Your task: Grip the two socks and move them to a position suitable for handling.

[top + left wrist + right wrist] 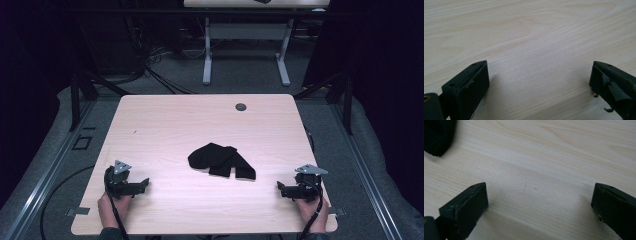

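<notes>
Both my tongs rest at near edge of worktop: left tongs at left corner, jaws released wide over bare wood; right tongs at right corner, likewise spread, gripping nothing. Black cloth lies crumpled mid-worktop between them, well apart from both; its edge shows in right gripper view.
</notes>
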### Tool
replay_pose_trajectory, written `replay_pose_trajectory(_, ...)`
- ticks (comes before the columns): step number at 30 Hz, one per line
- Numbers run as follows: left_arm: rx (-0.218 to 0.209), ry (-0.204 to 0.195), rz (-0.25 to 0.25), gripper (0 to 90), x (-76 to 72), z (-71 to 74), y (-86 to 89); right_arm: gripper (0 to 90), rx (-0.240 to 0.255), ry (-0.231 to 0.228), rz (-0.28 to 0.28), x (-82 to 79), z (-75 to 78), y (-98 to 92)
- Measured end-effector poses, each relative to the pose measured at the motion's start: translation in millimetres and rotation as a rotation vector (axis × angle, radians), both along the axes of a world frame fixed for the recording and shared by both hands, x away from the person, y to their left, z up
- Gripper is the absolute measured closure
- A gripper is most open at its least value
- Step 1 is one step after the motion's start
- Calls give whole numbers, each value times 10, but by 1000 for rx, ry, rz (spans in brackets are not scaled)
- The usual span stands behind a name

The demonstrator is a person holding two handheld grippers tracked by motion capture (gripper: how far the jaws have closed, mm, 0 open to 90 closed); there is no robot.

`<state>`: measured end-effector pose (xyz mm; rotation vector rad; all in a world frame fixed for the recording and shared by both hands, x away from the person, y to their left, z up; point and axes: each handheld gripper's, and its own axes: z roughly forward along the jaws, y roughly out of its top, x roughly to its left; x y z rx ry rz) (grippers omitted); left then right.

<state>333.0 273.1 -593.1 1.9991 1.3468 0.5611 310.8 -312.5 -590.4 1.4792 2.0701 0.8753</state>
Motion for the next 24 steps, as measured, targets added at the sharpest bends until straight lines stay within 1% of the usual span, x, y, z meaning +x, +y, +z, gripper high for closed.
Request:
replay_pose_trajectory(3, 0, 0, 0, 27, -1, 0, 0, 3, 2, 3, 3, 2, 2, -1)
replay_pose_trajectory(6, 0, 0, 1, 27, 0, 0, -1, 0, -3, 21, 25, 26, 18, -12)
replay_pose_trajectory(7, 0, 0, 1, 27, 0, 0, -1, 0, -3, 21, 25, 26, 18, -12)
replay_pose_trajectory(8, 0, 0, 1, 27, 0, 0, -1, 0, -16, 39, 26, 43, 31, -11)
replay_pose_trajectory(12, 0, 1, 0, 27, 0, 0, 0, 0, -1, 48, 38, 67, 41, -17)
replay_pose_trajectory(13, 0, 0, 1, 27, 1, 0, 0, 0, 13, 50, 50, 76, 53, -20)
replay_pose_trajectory(14, -1, 0, 1, 27, 1, 0, -1, 0, 20, 54, 50, 85, 63, -13)
replay_pose_trajectory(15, -1, 0, 1, 27, 1, 0, 0, 0, 25, 60, 61, 99, 91, 2)
replay_pose_trajectory(17, 0, 1, 1, 27, 1, 0, 0, 0, 27, 56, 75, 121, 158, 52)
replay_pose_trajectory(21, 0, 0, 1, 27, 1, 0, 0, 0, 58, 45, 128, 180, 291, 161)
replay_pose_trajectory(23, -1, 0, 1, 27, 1, 0, -1, 0, 59, 42, 155, 227, 371, 252)
replay_pose_trajectory(24, 0, 0, 1, 27, 1, 0, 0, 0, 54, 49, 167, 249, 400, 287)
